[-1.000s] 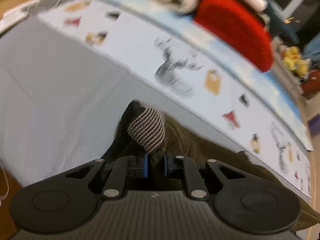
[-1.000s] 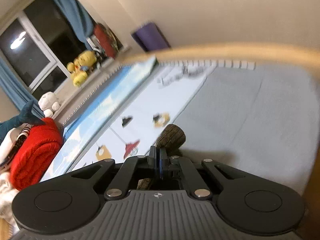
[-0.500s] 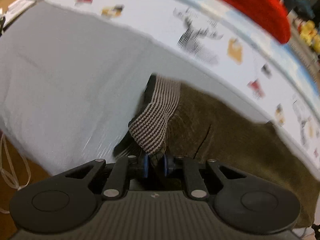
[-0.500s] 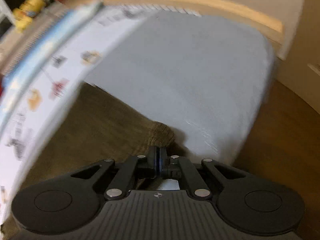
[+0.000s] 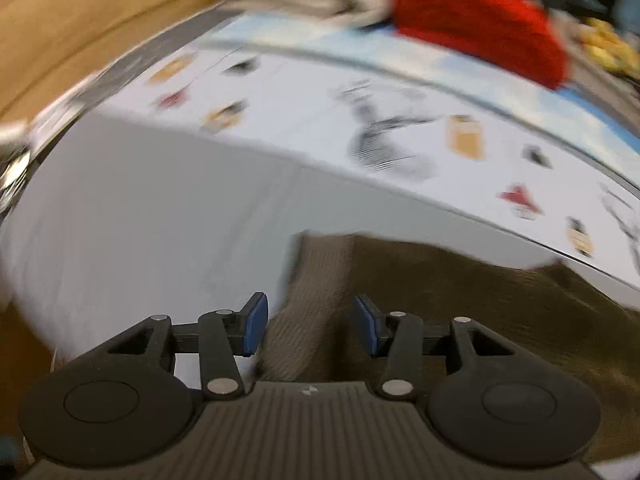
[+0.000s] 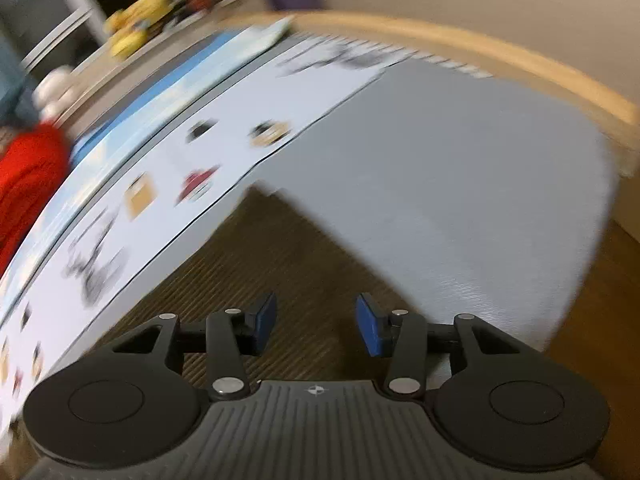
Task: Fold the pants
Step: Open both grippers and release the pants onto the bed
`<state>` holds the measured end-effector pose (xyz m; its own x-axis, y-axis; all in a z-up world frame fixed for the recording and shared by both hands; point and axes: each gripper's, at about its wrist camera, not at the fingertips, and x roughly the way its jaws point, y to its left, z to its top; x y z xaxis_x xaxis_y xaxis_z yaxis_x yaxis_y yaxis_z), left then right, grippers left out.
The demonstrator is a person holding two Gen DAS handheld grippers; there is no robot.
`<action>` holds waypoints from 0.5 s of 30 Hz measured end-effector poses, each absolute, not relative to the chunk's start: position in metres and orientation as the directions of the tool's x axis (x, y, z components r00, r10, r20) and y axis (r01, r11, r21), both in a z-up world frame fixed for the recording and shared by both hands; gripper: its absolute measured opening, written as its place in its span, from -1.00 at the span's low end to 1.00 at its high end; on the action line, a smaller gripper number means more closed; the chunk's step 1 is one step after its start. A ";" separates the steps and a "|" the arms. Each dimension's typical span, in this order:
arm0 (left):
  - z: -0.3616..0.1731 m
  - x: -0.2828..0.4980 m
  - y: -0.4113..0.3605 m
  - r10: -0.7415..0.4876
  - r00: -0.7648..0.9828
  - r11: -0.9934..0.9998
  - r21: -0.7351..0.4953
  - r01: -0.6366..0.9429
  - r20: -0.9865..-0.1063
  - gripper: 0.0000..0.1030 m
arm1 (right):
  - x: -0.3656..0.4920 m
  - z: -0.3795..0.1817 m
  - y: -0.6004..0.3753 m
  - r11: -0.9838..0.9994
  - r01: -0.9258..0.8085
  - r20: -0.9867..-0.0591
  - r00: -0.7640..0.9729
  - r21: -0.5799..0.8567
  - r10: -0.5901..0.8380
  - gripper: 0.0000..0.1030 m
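Note:
The olive-brown corduroy pants [image 5: 460, 292] lie flat on the grey bed sheet [image 5: 140, 220]. Their striped ribbed cuff [image 5: 316, 280] lies between the fingers of my left gripper [image 5: 306, 324], which is open and holds nothing. In the right wrist view the pants [image 6: 260, 272] spread below my right gripper [image 6: 316, 324], which is also open and empty just above the fabric near its corner.
A white printed mat [image 5: 360, 128] with small pictures covers the far part of the bed. A red knitted garment [image 5: 480, 20] and pale clothes lie beyond it. The wooden bed frame [image 6: 480, 56] curves around the sheet. Yellow plush toys [image 6: 136, 36] sit by the window.
Both grippers have opened and let go of the pants. The cuff and the pants corner, held up before, now lie flat on the sheet.

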<state>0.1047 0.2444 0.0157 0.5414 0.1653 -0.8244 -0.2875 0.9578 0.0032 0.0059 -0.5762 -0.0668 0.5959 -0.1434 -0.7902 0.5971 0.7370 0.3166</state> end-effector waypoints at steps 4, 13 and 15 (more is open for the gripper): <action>0.006 0.107 0.191 -0.081 0.538 0.997 -0.064 0.050 -0.839 0.03 | 0.029 -0.112 -0.568 0.801 0.586 -0.948 0.308 0.122 -0.081 -0.22; -0.046 0.097 0.108 -0.157 0.397 0.932 -0.002 0.363 -0.904 0.03 | 0.056 -0.081 -0.542 0.896 0.387 -0.866 0.500 0.217 -0.007 -0.09; -0.054 0.100 0.106 -0.167 0.359 0.933 -0.030 0.357 -0.918 0.03 | 0.069 -0.113 -0.532 0.929 0.333 -0.950 0.308 0.161 0.054 -0.08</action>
<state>0.0999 0.1062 -0.0543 0.3591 -0.1672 -0.9182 0.3575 0.9334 -0.0302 0.0693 -0.5320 -0.1125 0.3080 0.0538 -0.9499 0.3333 0.9290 0.1607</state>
